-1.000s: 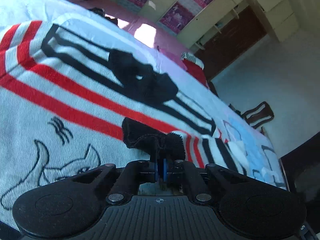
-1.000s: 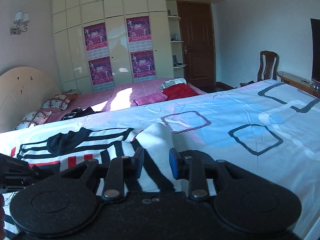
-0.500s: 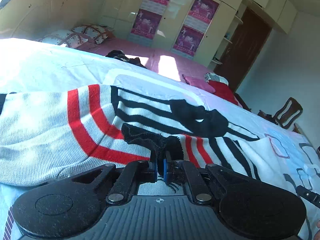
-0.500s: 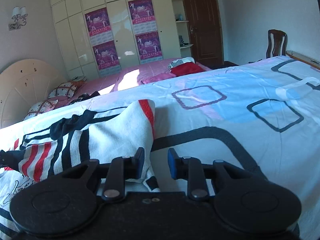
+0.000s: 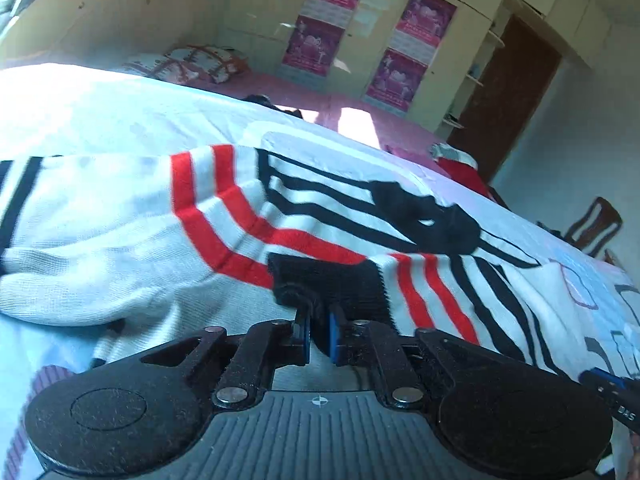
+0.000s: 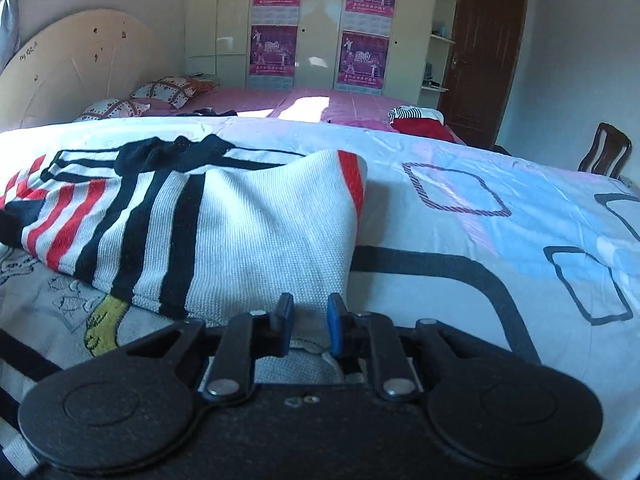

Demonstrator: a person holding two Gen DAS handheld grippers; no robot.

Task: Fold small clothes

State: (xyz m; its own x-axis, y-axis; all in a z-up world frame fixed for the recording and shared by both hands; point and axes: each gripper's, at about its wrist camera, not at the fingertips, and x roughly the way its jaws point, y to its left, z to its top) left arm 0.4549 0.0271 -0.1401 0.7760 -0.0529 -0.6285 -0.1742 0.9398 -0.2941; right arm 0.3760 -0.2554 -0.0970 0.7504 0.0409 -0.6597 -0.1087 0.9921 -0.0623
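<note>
A wide bed with a white sheet printed with blue and black rounded squares (image 6: 500, 216) carries a white knitted sweater with red and black stripes (image 6: 224, 232), partly folded over itself

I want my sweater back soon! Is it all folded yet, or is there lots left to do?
Not yet. Done: one sleeve already lies folded across the sweater. In hand: the left claw pinches the black cuff of the other sleeve, and the right claw sits slightly open at the sweater's edge, gripping nothing clearly. Left: laying that sleeve down and folding the body on the bed.
</note>
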